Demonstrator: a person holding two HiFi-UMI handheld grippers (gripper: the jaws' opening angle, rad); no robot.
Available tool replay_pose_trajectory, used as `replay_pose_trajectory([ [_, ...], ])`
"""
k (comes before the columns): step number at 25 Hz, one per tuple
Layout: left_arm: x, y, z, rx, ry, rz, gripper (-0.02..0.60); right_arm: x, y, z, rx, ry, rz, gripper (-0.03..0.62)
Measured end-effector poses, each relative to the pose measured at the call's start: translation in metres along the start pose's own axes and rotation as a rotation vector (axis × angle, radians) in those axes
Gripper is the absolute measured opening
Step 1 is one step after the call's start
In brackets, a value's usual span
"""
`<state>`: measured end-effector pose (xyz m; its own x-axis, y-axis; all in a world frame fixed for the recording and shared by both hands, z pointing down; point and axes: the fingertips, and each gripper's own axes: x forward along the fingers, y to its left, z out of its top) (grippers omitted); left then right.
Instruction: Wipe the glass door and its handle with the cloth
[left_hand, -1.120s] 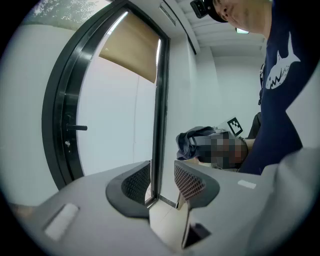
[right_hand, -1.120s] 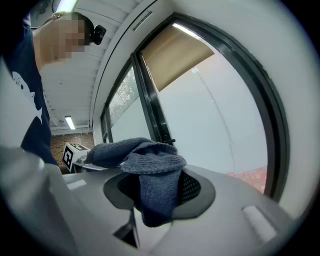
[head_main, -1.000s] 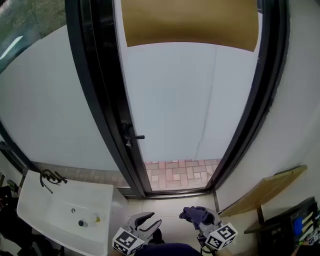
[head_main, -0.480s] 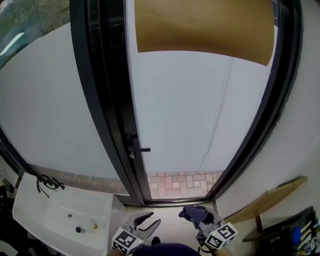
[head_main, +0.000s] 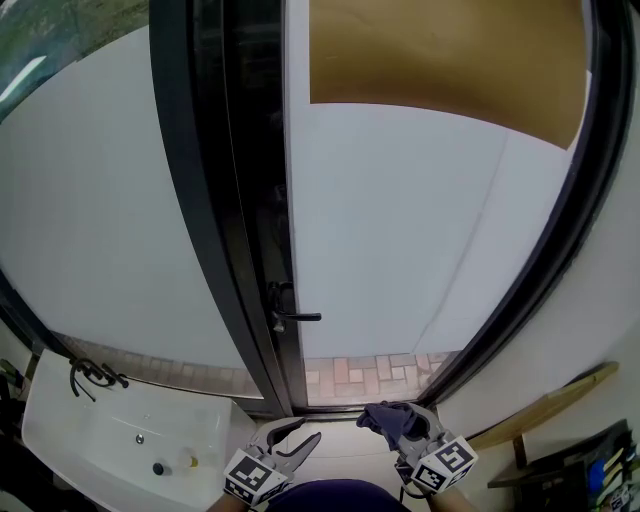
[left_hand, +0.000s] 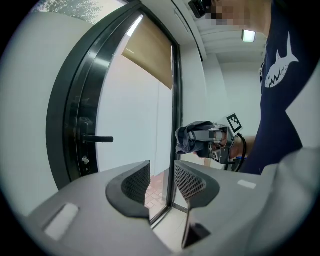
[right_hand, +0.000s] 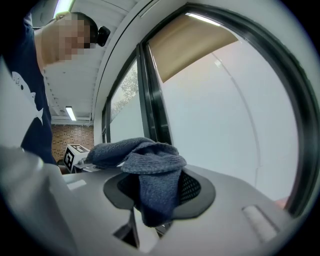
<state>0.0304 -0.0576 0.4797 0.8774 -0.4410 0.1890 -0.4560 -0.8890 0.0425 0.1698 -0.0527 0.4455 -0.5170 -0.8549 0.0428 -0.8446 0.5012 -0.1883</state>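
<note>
We held the right gripper (right_hand: 156, 192) closest to us, its jaws clamped on a dark blue knitted cloth (right_hand: 150, 172) that bunched over their tops and hung down between them. Just to its left we held the left gripper (left_hand: 162, 182), jaws parted with nothing between them. In its view the cloth-laden right gripper sat at about the same height, in front of our dark shirt (left_hand: 282, 75) with its white shark print. Both tools were low and near our body, well apart from the door. Ahead of both grippers lay a strip of pale floor (head_main: 340, 435). Beyond and above the left gripper, the black lever handle (head_main: 297, 317) stuck out to the right from the black door frame (head_main: 215, 200), and the left gripper view showed a small lock piece under it. Ahead of the right gripper rose the glass door (head_main: 420, 230), pale and bright. Red brick paving (head_main: 365, 372) showed through its foot and a brown panel (head_main: 440, 60) ran across its top. Off to the left of the left gripper stood a white washbasin (head_main: 90, 430) with a black tap (head_main: 92, 374). Off to the right of the right gripper a wooden board (head_main: 545, 395) ran beside the white wall.
</note>
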Motion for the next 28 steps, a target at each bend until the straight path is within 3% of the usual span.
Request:
replay_pose_trajectory([
  [10, 0.001, 0.047, 0.004, 0.034, -0.005, -0.024, 0.146, 0.068, 0.009, 0.041, -0.095, -0.043, 0.036, 0.149],
  [22, -0.011, 0.063, 0.002, 0.004, -0.031, 0.032, 0.146, 0.165, 0.023, 0.089, -0.428, 0.005, 0.163, 0.149],
  [28, -0.012, 0.063, -0.002, 0.004, -0.027, 0.055, 0.146, 0.220, 0.030, 0.119, -0.664, -0.026, 0.222, 0.149],
])
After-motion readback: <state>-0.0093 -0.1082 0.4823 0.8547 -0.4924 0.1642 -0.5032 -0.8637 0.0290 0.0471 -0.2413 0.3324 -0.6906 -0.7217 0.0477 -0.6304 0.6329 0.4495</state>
